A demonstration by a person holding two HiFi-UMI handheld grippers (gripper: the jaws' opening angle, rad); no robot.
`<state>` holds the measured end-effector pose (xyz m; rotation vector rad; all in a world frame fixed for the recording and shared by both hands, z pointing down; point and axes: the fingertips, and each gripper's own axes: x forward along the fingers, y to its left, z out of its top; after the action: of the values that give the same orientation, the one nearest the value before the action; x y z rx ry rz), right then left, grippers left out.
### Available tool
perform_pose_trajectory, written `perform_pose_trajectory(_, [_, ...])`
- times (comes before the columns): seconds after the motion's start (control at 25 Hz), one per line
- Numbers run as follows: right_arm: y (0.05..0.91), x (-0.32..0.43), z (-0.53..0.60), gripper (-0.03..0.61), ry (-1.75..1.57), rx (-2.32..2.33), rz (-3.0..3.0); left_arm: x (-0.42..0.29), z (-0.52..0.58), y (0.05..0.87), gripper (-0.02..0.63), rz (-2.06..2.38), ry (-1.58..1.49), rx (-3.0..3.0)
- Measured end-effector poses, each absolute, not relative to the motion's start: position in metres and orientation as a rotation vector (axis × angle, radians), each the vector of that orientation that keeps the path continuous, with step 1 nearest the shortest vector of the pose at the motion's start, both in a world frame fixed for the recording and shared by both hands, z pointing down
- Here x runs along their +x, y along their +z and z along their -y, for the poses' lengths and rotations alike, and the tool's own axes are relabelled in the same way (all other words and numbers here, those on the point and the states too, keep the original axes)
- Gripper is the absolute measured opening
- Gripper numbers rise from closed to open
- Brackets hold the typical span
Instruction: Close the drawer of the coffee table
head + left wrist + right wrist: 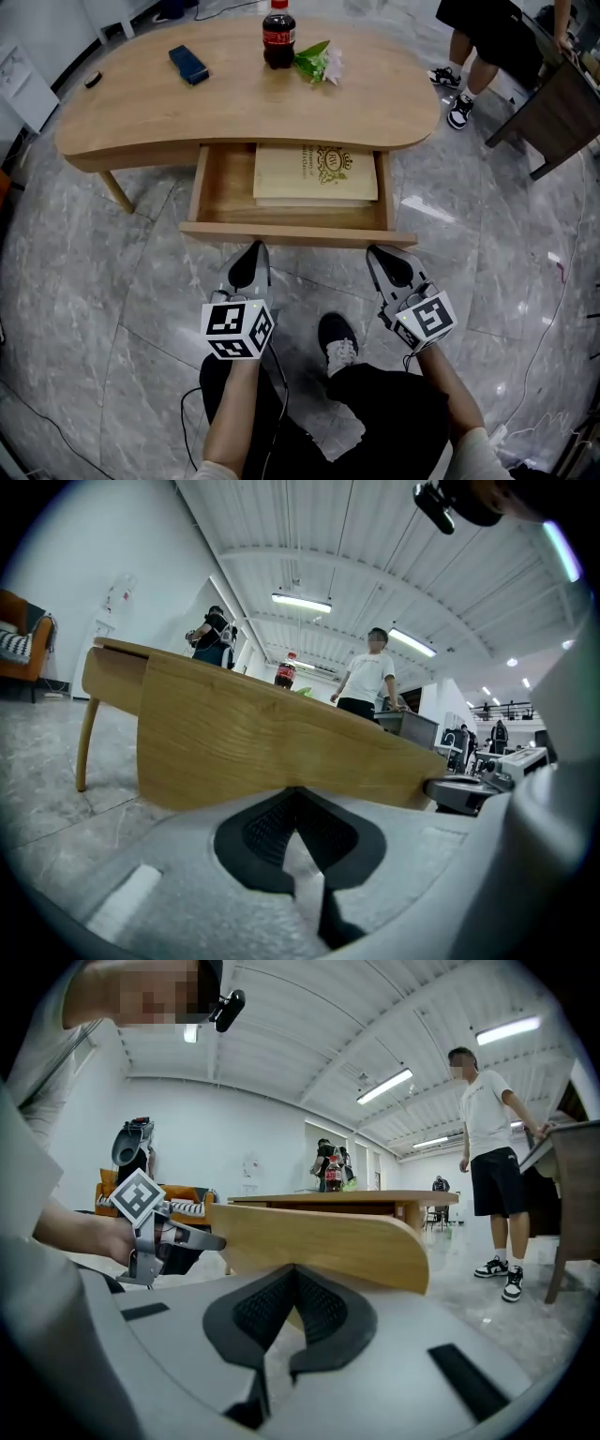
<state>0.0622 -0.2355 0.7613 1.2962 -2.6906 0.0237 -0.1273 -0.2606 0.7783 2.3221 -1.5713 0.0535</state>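
Note:
The wooden coffee table (141, 112) has its drawer (221, 187) pulled out toward me, with a tan book (317, 173) lying inside. The drawer's front panel (298, 234) faces both grippers. My left gripper (259, 246) is shut and empty, its tip right at the panel's left half (262, 752). At the right half (319, 1241), my right gripper (372, 251) is also shut and empty. I cannot tell whether either tip touches the wood. Each gripper view shows the other gripper beside the panel.
On the tabletop stand a cola bottle (278, 36), a blue case (188, 64), a green sprig (317, 62) and a small black item (93, 80). A person (478, 47) stands beside a dark table (553, 103) at the far right. My shoe (337, 342) is on the marble floor.

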Motion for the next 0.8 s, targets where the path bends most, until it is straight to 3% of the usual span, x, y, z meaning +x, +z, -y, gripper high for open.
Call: perform_pose_trajectory(0.8, [0.740,0.070,0.294,0.015,0.011,1.302,2.734,-0.119,0.315,0.763,0.008,1.611,0.144,2.335])
